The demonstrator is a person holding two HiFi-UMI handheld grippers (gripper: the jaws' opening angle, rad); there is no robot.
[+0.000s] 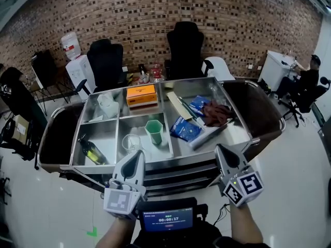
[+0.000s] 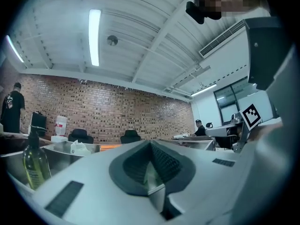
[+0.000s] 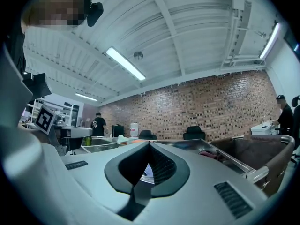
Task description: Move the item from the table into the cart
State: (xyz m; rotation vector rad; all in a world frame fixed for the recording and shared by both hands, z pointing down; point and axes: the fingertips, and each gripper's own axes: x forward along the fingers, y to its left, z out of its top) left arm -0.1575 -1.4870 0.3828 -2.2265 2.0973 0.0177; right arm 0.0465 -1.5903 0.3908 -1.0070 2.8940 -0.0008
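Presently both claws are clenched and empty: left gripper (image 1: 138, 154) and right gripper (image 1: 220, 149) hover at the table's (image 1: 170, 163) near rim. The green cup (image 1: 154, 130) stands upright in its tray compartment just ahead of the left gripper (likeliest pick); the cart (image 1: 261, 115) is on the table's right.

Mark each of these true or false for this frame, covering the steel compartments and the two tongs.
1. The green cup stands in the front middle compartment. True.
2. The orange box lies in the wide right compartment. False: it is in the rear middle one.
3. The right tongs grip the dark red cloth. False: they are shut on nothing, and the cloth lies in the right compartment.
4. The left tongs are shut and empty. True.
5. The bottle is in the front left compartment. True.
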